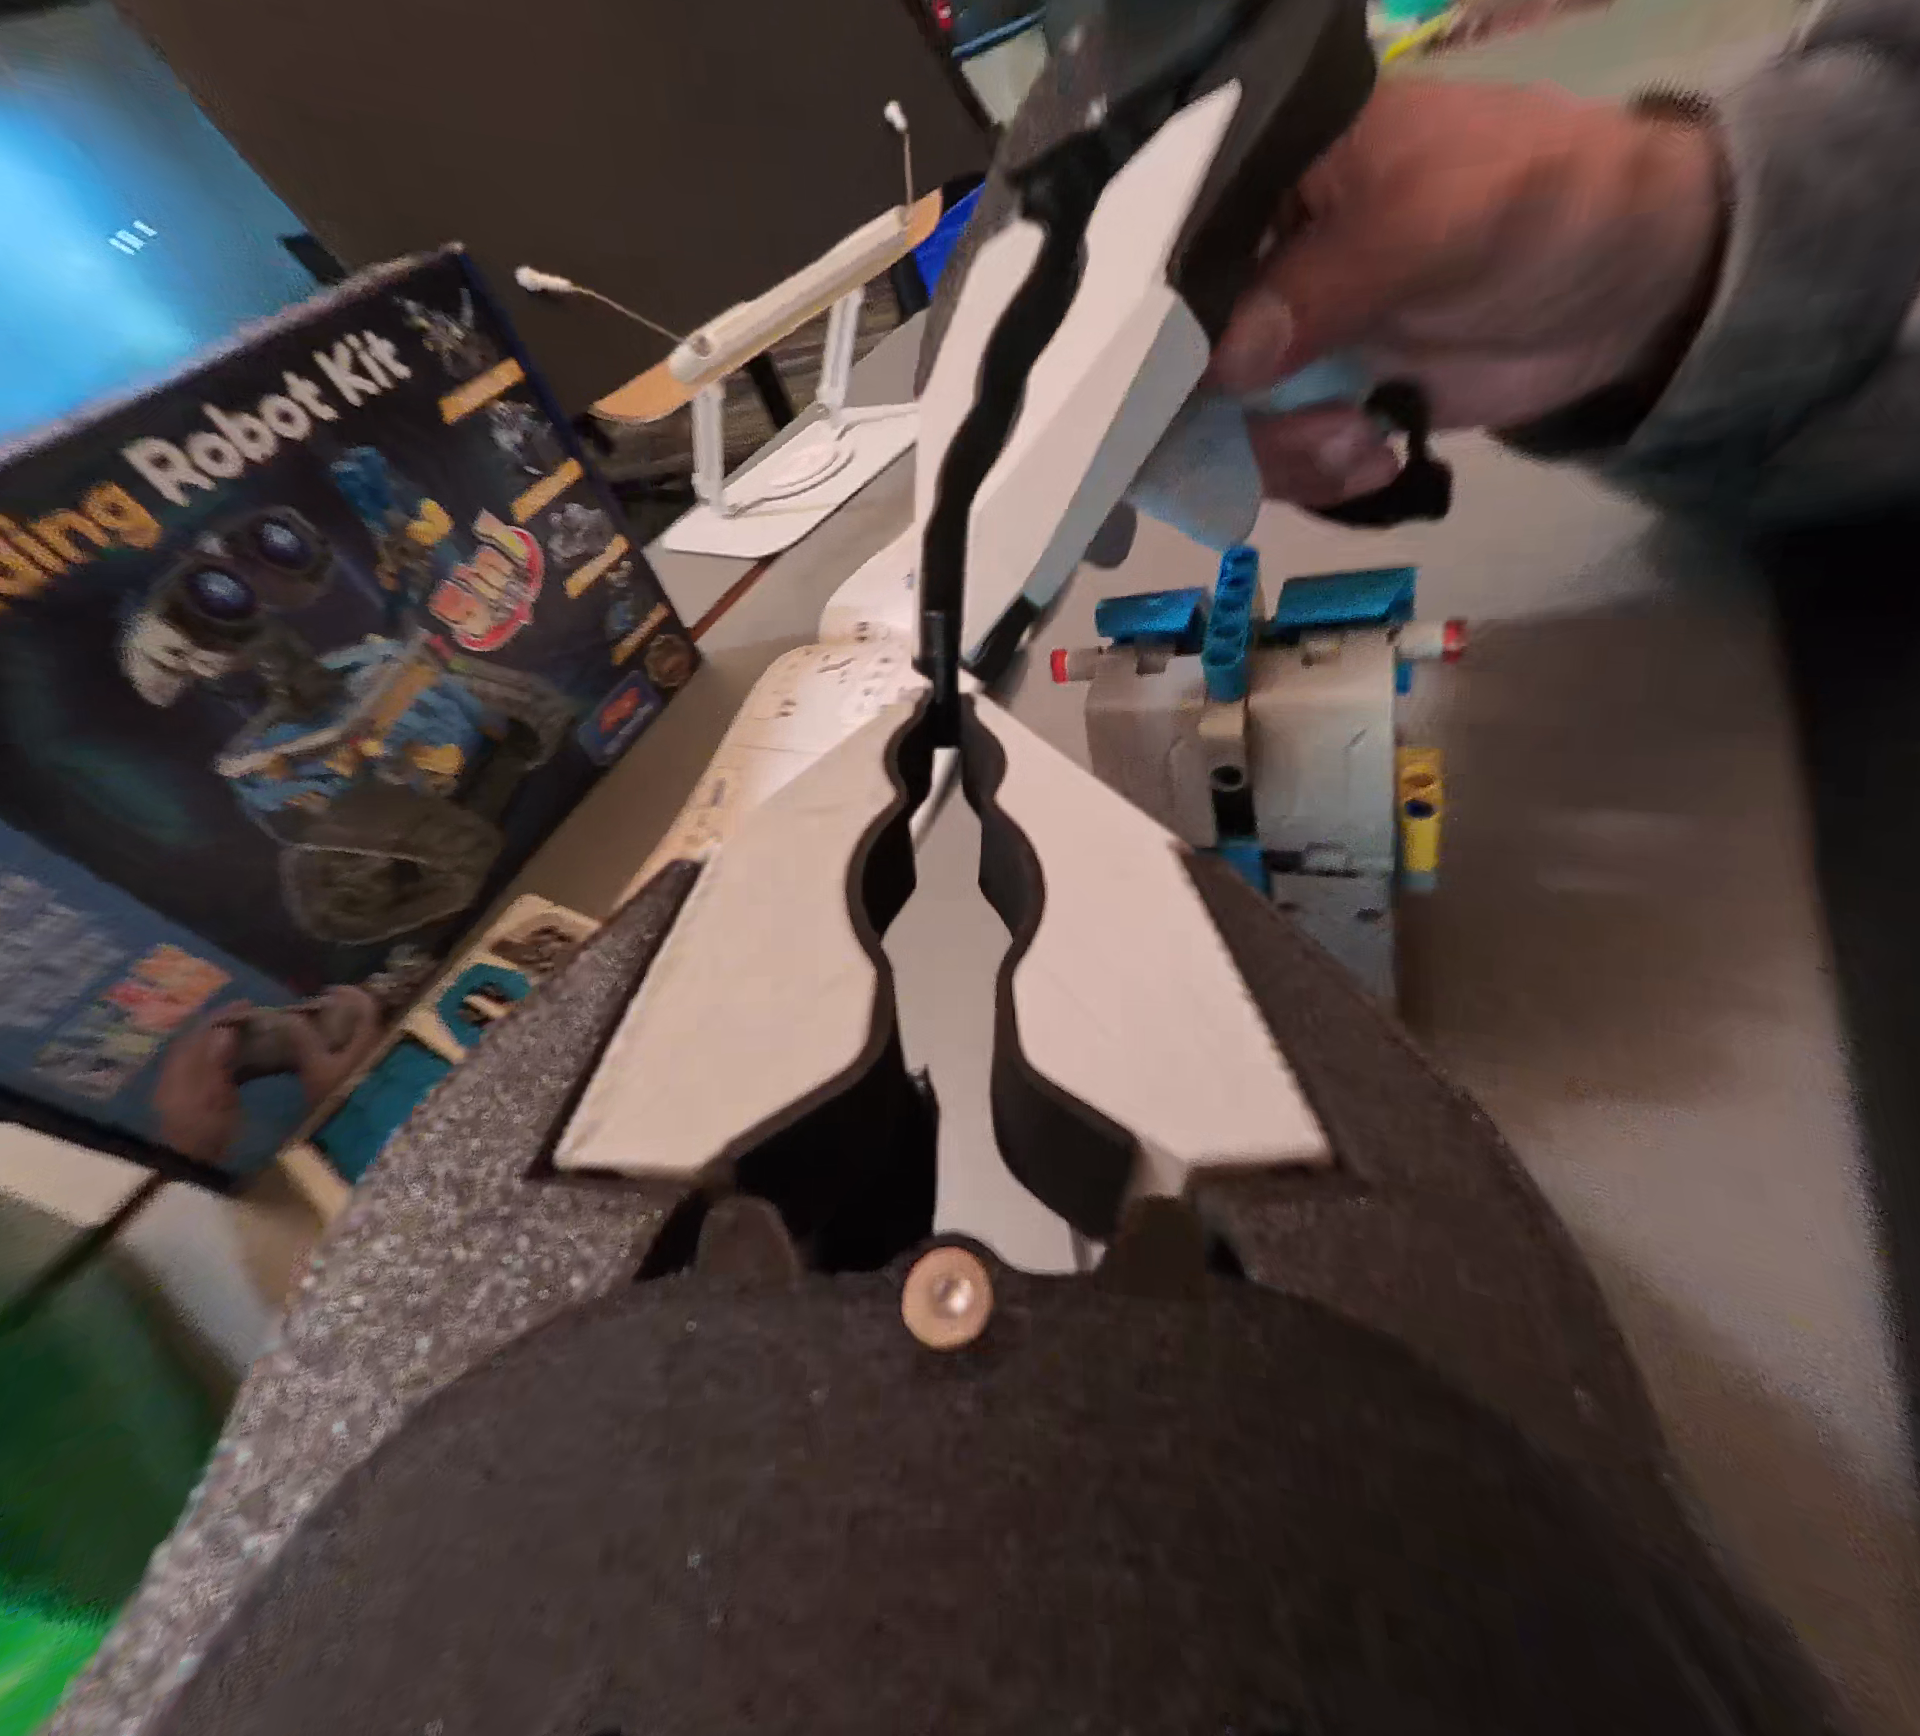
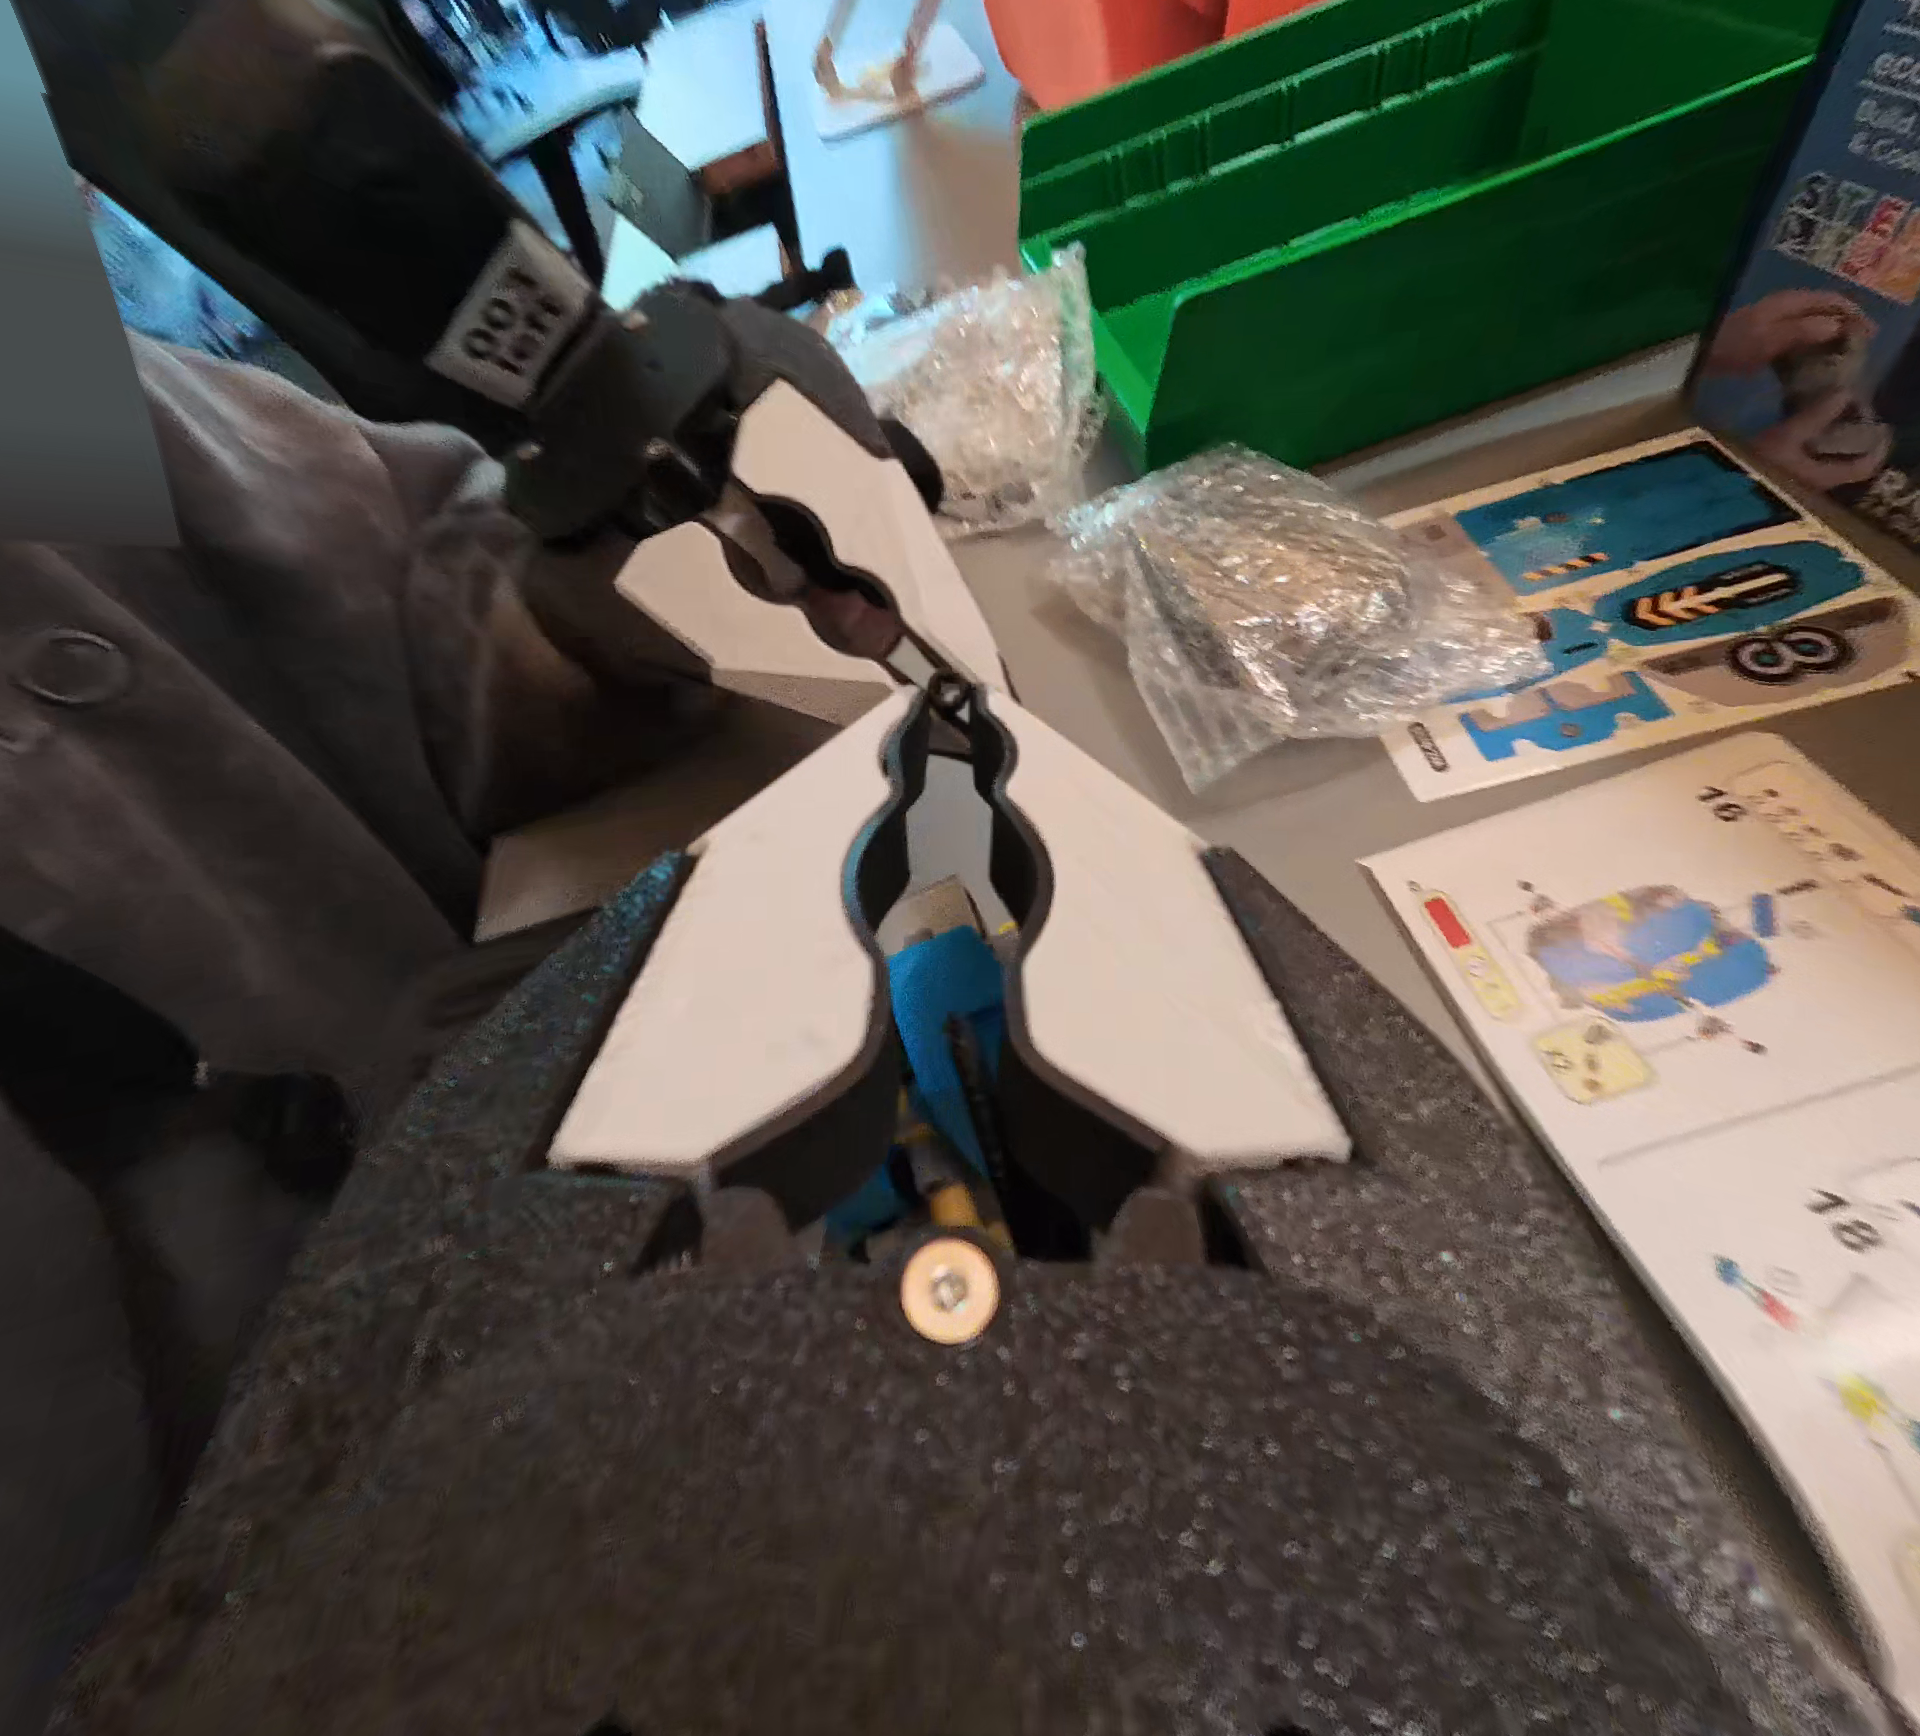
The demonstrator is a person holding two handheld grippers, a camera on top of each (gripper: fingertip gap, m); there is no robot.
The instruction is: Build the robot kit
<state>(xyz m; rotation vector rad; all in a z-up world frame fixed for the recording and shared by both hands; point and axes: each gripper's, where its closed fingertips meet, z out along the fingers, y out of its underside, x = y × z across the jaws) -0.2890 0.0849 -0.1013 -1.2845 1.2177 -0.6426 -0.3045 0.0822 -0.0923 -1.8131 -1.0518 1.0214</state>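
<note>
- Black pin (image 1: 935, 647): a small, thin part held in the air between the 2 sets of fingertips, above the table (image 1: 1579, 907). In the left wrist view its long axis appears to run from 12 o'clock to 6 o'clock, in line with both pairs of fingers.
- Picture box (image 1: 312, 595): stands tilted at 9 o'clock of the left gripper, well apart from the pin.
- Green bin (image 2: 1403, 284): sits at 1 o'clock in the right wrist view, far from the tips.
- Instruction sheet (image 2: 1662, 1063): lies flat at 3 o'clock of the right gripper, with a sticker sheet (image 2: 1662, 585) beyond it.
- Toy model (image 1: 1278, 730): grey, blue and yellow, standing on the table at 3 o'clock of the left tips. It is near the pin but not touching it.
- Bubble-wrap bundle (image 2: 1278, 616): rests at 2 o'clock of the right tips.
- Left gripper (image 1: 940, 730): the jaws are almost together, leaving only a sliver of gap. The tips pinch the lower end of the pin at 12 o'clock.
- Right gripper (image 2: 948, 710): a hand (image 1: 1475, 284) holds it, and it comes down from 12 o'clock in the left wrist view. Its jaws are drawn together on the pin's upper end, so the 2 grippers meet tip to tip, equally close to the pin.
</note>
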